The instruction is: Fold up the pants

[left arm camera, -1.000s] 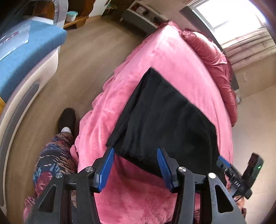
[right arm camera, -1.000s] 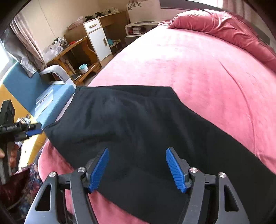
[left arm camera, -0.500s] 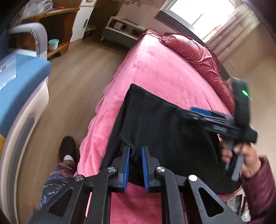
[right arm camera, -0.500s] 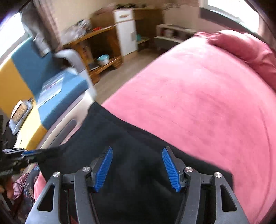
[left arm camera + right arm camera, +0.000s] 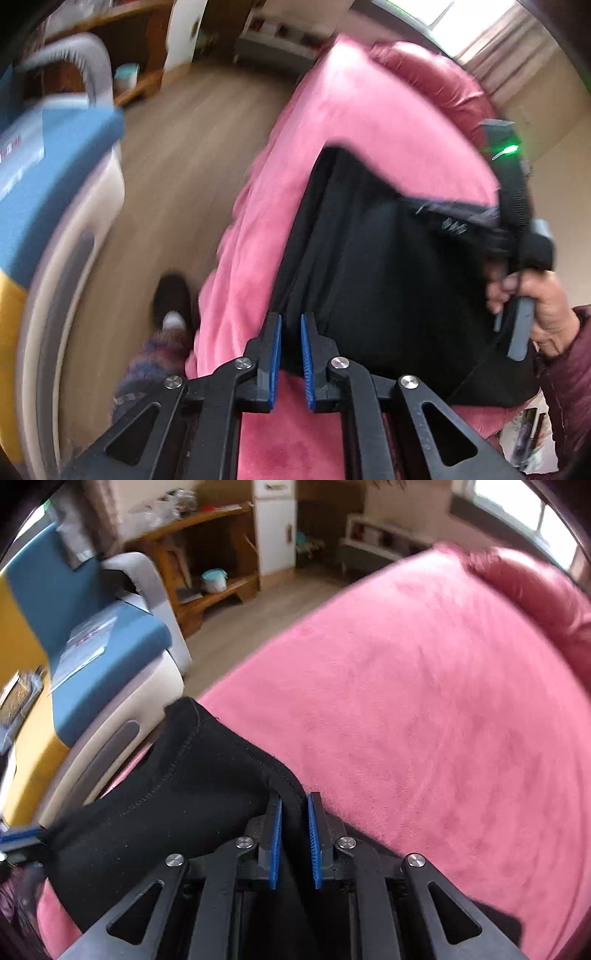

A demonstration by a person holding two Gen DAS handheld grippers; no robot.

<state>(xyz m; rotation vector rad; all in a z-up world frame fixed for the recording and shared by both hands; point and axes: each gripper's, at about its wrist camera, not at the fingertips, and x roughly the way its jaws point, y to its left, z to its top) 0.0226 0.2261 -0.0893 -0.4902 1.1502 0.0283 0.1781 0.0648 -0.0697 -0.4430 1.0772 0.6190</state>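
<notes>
The black pants (image 5: pixel 388 280) lie folded on the pink bed (image 5: pixel 354 122). My left gripper (image 5: pixel 291 323) is shut on the near edge of the pants at their left corner. In the right wrist view my right gripper (image 5: pixel 294 805) is shut on the far edge of the pants (image 5: pixel 177 794), which is lifted and bunched above the bed (image 5: pixel 424 720). The right gripper's body with a green light (image 5: pixel 511 192) shows at the right of the left wrist view, held in a hand.
A blue and yellow sofa (image 5: pixel 74 646) with a grey armrest stands left of the bed across a strip of wood floor (image 5: pixel 177 166). Wooden shelves and a white cabinet (image 5: pixel 273 524) line the far wall. A red duvet (image 5: pixel 436 85) lies at the bed's head. My foot (image 5: pixel 173 299) is on the floor.
Both grippers have shut on the pants: the left half a second ago, the right just now. The right gripper has lifted its edge and moved it toward the left gripper.
</notes>
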